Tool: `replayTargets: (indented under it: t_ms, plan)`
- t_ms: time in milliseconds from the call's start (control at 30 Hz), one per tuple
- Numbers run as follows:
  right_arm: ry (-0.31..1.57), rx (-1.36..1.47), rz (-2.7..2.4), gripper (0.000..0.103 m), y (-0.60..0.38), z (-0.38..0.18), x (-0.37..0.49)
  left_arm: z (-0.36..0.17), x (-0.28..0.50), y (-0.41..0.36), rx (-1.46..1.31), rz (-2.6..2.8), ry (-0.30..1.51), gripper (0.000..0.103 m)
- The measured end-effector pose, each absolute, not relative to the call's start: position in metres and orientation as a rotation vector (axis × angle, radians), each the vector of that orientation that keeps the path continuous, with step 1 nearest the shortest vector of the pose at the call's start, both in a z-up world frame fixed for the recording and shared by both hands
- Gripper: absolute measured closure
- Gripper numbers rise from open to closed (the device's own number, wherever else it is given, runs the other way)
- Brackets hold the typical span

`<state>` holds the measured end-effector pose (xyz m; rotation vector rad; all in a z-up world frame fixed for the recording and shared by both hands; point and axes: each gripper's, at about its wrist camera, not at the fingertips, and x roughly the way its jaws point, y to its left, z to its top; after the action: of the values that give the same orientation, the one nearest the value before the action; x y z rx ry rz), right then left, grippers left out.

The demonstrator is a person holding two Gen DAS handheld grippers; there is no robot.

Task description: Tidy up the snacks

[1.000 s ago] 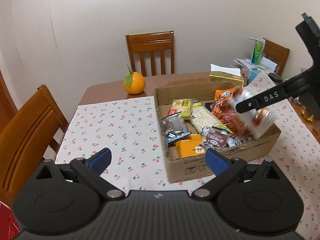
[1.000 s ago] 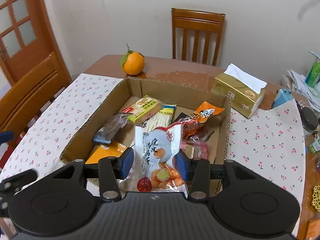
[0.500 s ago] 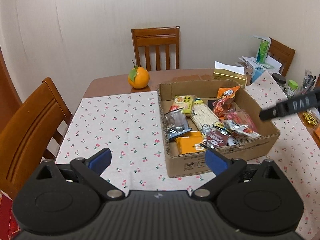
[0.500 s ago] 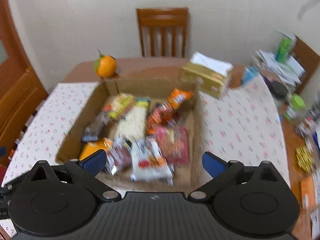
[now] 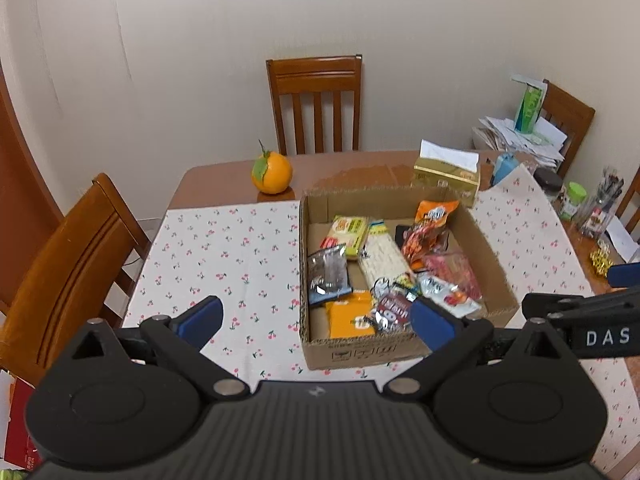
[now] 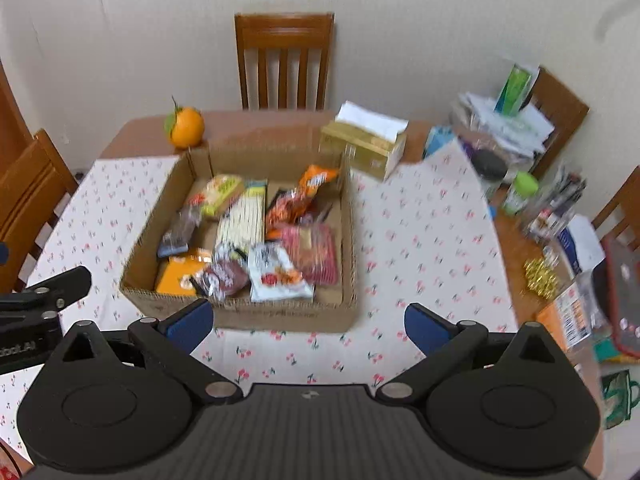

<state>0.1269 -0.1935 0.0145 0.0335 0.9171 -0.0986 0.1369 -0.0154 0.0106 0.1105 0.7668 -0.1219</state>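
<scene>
Both grippers, left gripper and right gripper, hang back with jaws apart and empty; snack packets lie together inside the cardboard box, seemingly gathered for storage.

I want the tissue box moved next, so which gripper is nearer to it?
Right, though not by much. The right gripper hovers before the cardboard box's near right corner; the tissue box sits beyond that side. The left gripper faces the left corner.
</scene>
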Motion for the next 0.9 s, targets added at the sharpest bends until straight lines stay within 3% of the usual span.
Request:
replayTargets:
  t_ms: [900]
  plan:
    - [0.856,0.044,-0.094,0.0,-0.193,0.035,0.126,0.022,0.137,-0.02,0.112,-0.081,0.765,0.003]
